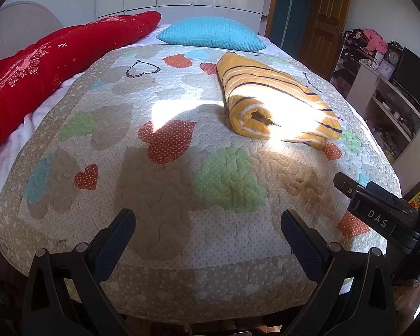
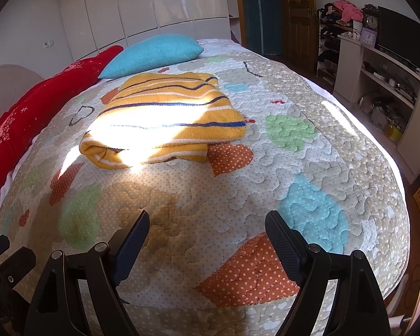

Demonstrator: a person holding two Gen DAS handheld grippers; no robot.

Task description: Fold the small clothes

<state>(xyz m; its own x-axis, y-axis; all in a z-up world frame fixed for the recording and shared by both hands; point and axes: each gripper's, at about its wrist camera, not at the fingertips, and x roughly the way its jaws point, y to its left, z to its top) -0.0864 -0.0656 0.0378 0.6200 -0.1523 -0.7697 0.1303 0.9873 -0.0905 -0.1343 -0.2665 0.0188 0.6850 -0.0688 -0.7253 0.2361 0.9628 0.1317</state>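
A quilted heart-print bedspread [image 1: 182, 196] covers the bed, giving a broad flat surface for folding. On it, toward the far side near a teal pillow [image 2: 154, 53], lies the yellow striped garment [image 2: 165, 117], already folded into a compact bundle. The left gripper [image 1: 208, 232] and right gripper [image 2: 207, 232] hover near the bed's edge, released, holding nothing. The right gripper's body reads "DAS" [image 1: 378, 218].

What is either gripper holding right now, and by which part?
Nothing is held. The left gripper and right gripper are both open over the quilt, apart from the folded yellow striped sweater.
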